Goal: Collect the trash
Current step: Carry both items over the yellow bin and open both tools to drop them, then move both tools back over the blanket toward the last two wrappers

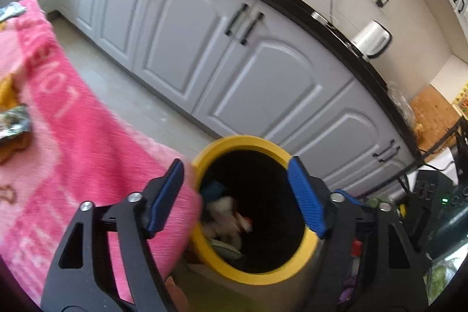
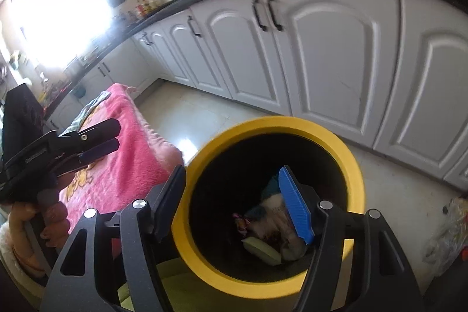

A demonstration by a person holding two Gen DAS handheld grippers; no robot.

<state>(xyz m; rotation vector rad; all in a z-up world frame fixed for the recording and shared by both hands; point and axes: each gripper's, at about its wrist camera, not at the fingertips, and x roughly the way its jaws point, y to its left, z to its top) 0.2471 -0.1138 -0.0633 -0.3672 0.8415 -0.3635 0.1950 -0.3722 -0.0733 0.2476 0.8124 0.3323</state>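
Observation:
A yellow-rimmed bin [image 1: 242, 141] stands beside a table under a pink blanket [image 1: 58, 136]. Inside the bin lie crumpled wrappers [image 1: 225, 212]. My left gripper [image 1: 235, 165] hangs open over the bin's mouth, and its blue pads hold nothing. In the right wrist view the bin [image 2: 280, 123] holds a pale wrapper [image 2: 269, 212] and a green piece [image 2: 261, 249]. My right gripper [image 2: 231, 171] also stands open above the rim with nothing between its fingers. The left gripper [image 2: 99, 142] shows at the left, held by a hand [image 2: 35, 221]. Foil wrappers [image 1: 11, 122] lie on the blanket.
White kitchen cabinets [image 1: 263, 78] under a black counter run behind the bin, across a tiled floor [image 2: 204, 113]. A white kettle [image 1: 373, 38] stands on the counter. A clear plastic bag [image 2: 450, 230] lies on the floor to the right. Dark equipment [image 1: 438, 195] sits at the right.

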